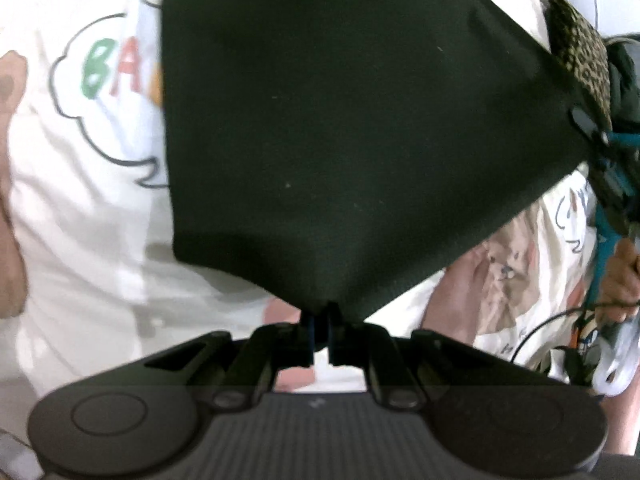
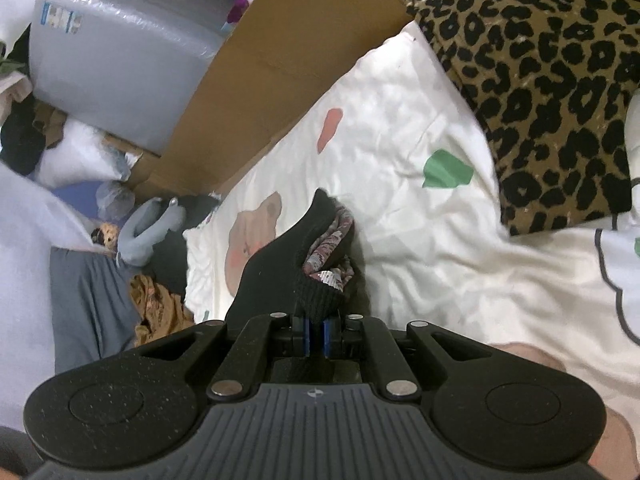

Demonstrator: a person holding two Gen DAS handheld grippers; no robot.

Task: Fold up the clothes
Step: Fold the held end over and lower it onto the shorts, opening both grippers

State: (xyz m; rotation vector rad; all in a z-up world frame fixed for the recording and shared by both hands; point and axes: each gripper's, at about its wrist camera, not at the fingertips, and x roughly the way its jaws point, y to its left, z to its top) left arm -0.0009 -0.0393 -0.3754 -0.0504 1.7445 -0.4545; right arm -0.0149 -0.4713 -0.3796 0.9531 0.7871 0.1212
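Observation:
A dark black-green garment (image 1: 340,128) hangs stretched in the air over the white printed bedsheet (image 1: 80,208). My left gripper (image 1: 320,320) is shut on its lower corner. My right gripper (image 1: 588,128) pinches its far right corner in the left wrist view. In the right wrist view my right gripper (image 2: 318,328) is shut on a bunched black knit edge of the garment (image 2: 276,272), with a patterned pinkish lining (image 2: 332,248) showing. Most of the sheet below the garment is hidden.
A leopard-print cushion (image 2: 536,92) lies on the sheet (image 2: 400,152) at the right. A cardboard box (image 2: 288,60), a grey wrapped bundle (image 2: 120,52) and piled clothes (image 2: 152,240) stand off the bed's left edge.

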